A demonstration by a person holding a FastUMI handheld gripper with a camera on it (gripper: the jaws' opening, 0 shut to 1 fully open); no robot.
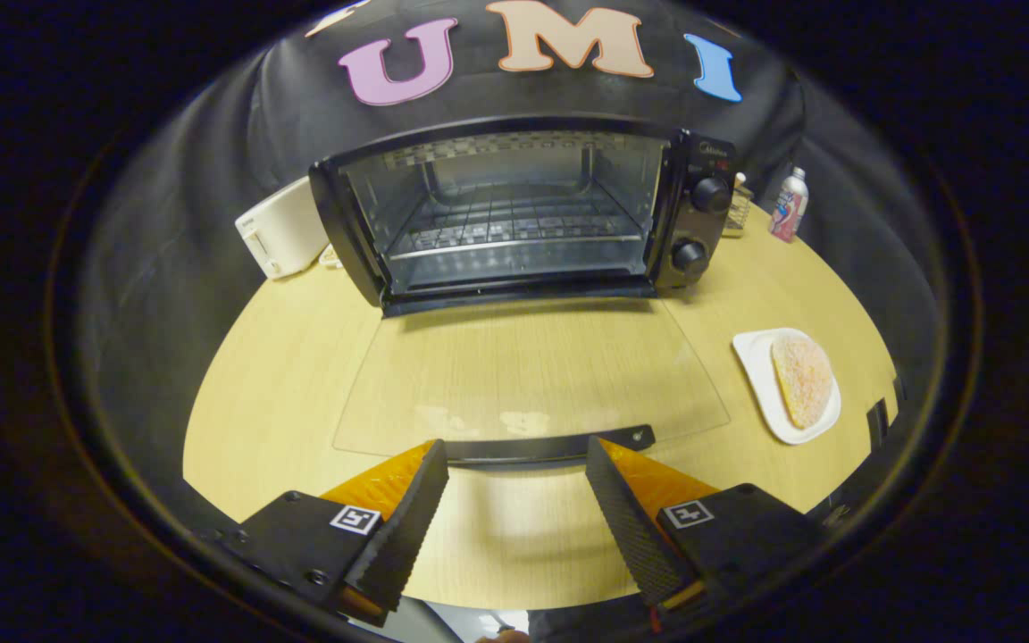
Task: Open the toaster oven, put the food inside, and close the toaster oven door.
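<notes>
The black toaster oven (pixel 523 210) stands at the back of the wooden table (pixel 282 393), its cavity with a wire rack (pixel 514 223) exposed. Its glass door (pixel 528 375) lies folded flat down toward me, and the door's dark handle (pixel 541 446) sits just ahead of my fingertips. My gripper (pixel 516 457) is open, with nothing between its fingers and the handle spanning the gap just beyond them. A flat round piece of food (pixel 802 379) lies on a white plate (pixel 757 362) to the right of the door.
A white toaster (pixel 280 228) stands left of the oven. A small bottle (pixel 789 205) and a wire basket (pixel 737 207) stand behind the oven's right side. Two knobs (pixel 709 195) are on the oven's right panel. The table's front edge runs under my fingers.
</notes>
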